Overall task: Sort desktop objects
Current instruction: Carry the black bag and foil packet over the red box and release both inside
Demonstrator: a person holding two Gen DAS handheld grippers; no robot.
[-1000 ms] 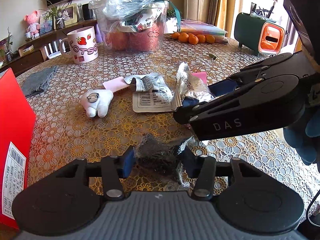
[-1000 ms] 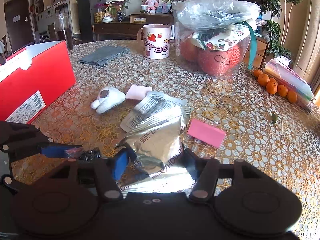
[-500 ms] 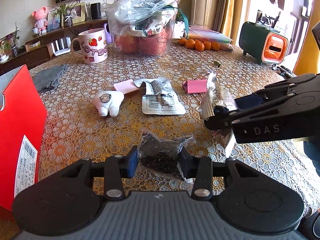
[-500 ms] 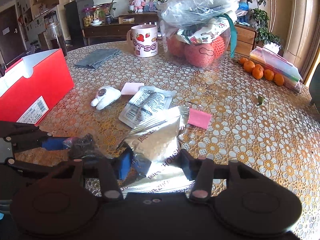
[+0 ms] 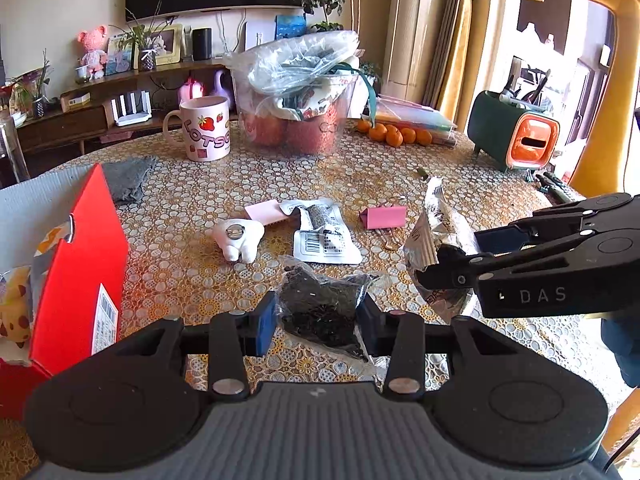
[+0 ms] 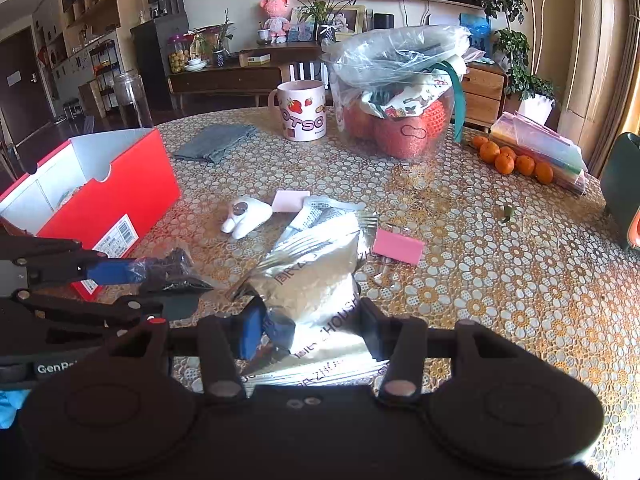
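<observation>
My left gripper (image 5: 318,322) is shut on a clear packet of dark crumbs (image 5: 316,292), held off the patterned table (image 5: 192,280). The right wrist view shows this packet (image 6: 172,268) at the left, in front of the red box (image 6: 116,196). My right gripper (image 6: 310,328) has its pads pressed on a silver foil pouch (image 6: 316,276), also lifted. The left wrist view shows that gripper (image 5: 456,256) coming in from the right with the pouch (image 5: 436,224). A white toy figure (image 5: 240,236), a barcoded white sachet (image 5: 324,236) and a pink note (image 5: 384,216) lie on the table.
The open red box (image 5: 80,264) stands at the left edge. Further back are a grey cloth (image 5: 128,178), a strawberry mug (image 5: 206,128), a clear tub of fruit (image 5: 296,120), several oranges (image 5: 394,136) and a green and orange holder (image 5: 516,140).
Both grippers have risen from the table with their packets. The left jaws have tightened on the dark packet, and the right gripper has drawn back to the right with the foil pouch.
</observation>
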